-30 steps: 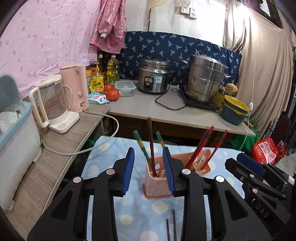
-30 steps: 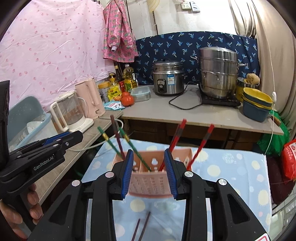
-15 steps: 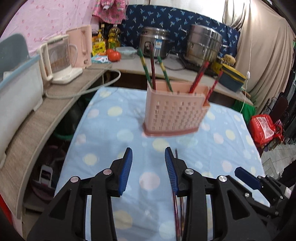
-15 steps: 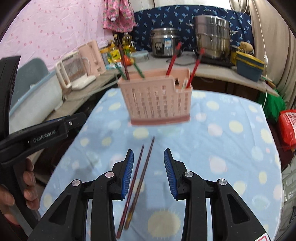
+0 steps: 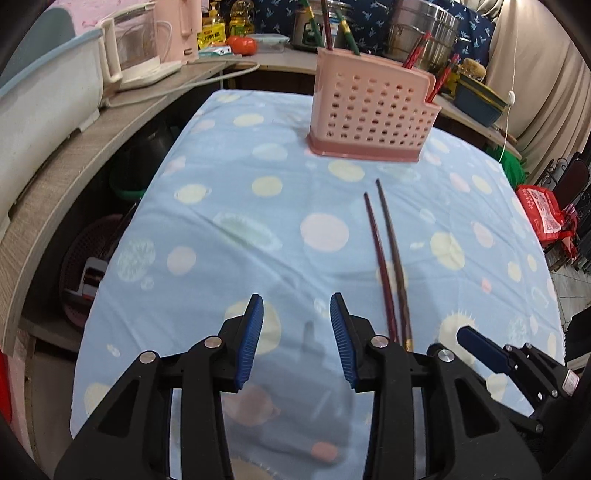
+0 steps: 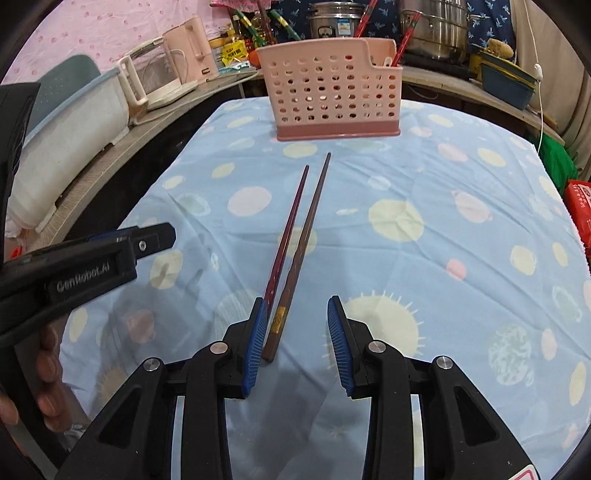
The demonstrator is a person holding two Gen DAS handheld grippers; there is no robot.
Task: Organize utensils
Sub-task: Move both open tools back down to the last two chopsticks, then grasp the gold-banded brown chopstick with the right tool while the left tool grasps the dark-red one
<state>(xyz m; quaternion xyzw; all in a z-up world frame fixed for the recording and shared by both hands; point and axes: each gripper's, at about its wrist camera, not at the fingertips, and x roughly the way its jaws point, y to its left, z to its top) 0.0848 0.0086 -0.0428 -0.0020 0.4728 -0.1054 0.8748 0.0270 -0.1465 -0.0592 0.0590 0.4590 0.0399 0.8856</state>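
Jaws spread on both grippers, nothing held. Left gripper (image 5: 296, 334) hovers over bare dotted cloth (image 5: 229, 206), chopsticks (image 5: 386, 254) just to its right. Right gripper (image 6: 296, 334) sits low at the near ends of the chopsticks (image 6: 295, 240); thick end of one lies just beside the left pad (image 6: 256, 339), contact unclear. Pair lies side by side on the cloth (image 6: 461, 177), tips toward pink holder (image 6: 334, 86), well apart from it. Holder (image 5: 373, 110) upright at far edge, with green and red chopsticks inside

A home kitchen: rice cooker (image 6: 334, 22), steamer pot (image 6: 437, 27) and kettle (image 6: 190, 50) on counters.
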